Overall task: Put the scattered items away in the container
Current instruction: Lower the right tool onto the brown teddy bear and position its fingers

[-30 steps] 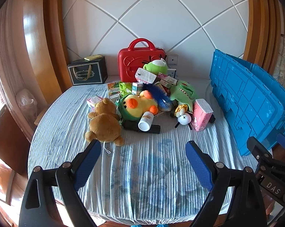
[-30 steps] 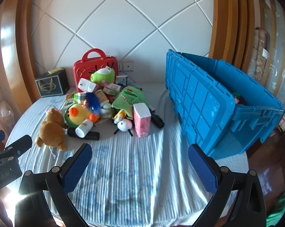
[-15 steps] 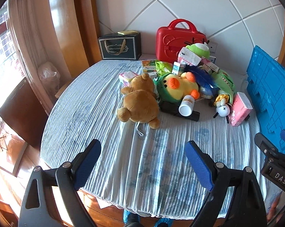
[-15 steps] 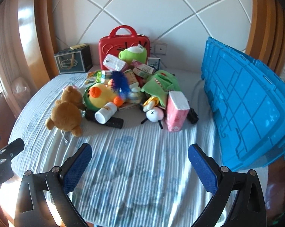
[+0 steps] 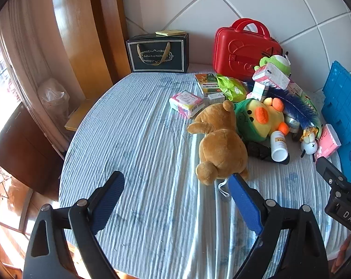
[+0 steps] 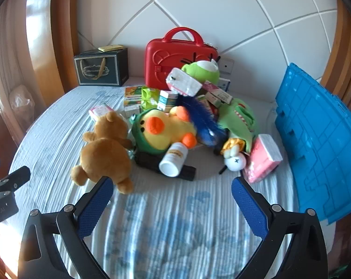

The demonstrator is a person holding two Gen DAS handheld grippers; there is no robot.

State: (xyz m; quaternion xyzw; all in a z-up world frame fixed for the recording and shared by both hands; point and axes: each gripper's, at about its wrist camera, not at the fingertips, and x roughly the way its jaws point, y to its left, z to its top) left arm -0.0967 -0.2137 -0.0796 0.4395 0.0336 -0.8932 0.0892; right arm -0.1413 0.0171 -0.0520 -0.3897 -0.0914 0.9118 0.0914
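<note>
Scattered items lie heaped toward the far side of the round bench (image 6: 175,220) under its striped blue cloth, none of them in the blue container (image 6: 319,144), which stands at the bench's right edge. Nearest, the left gripper (image 5: 175,200) and right gripper (image 6: 170,200) hover over bare cloth, each with its fingers spread wide and pinching nothing. Just beyond lies the brown teddy bear (image 6: 105,153), touching the yellow duck plush (image 6: 166,130). A white pill bottle (image 6: 174,160) rests on a black object before the duck. A pink tissue pack (image 6: 262,158) sits near the container. At the far edge stand a red carry case (image 6: 173,58) and a black gift bag (image 6: 101,69).
</note>
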